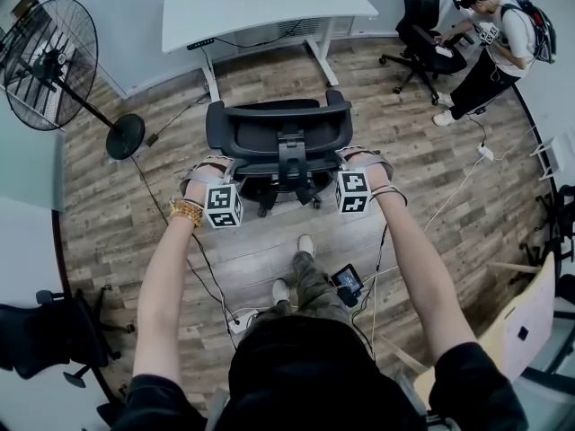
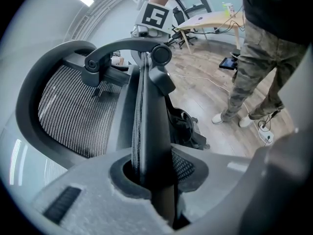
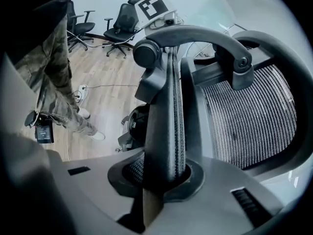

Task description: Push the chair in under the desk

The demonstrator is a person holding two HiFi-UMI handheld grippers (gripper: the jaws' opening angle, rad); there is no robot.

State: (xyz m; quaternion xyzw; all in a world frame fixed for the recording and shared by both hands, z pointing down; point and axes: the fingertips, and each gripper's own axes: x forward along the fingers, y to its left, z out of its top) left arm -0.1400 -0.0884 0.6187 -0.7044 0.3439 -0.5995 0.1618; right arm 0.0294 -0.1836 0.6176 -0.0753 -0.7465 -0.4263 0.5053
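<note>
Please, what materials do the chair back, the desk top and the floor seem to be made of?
Chair back: black woven mesh, see-through weave, in a matte dark plastic-looking frame. Desk top: smooth white, probably laminate. Floor: grey-brown wood-look planks with grain.

Office chair [image 1: 278, 137] mid-floor, back toward me, with the desk [image 1: 260, 7] just beyond it and the seat not under it. My left gripper [image 1: 212, 164] is on the chair back's left edge, my right gripper [image 1: 359, 158] on its right edge. Pedestal fan [image 1: 49, 61] far left. Second chair [image 1: 422, 25] beyond the desk's right end, another person [image 1: 499, 48] beside it.
</note>
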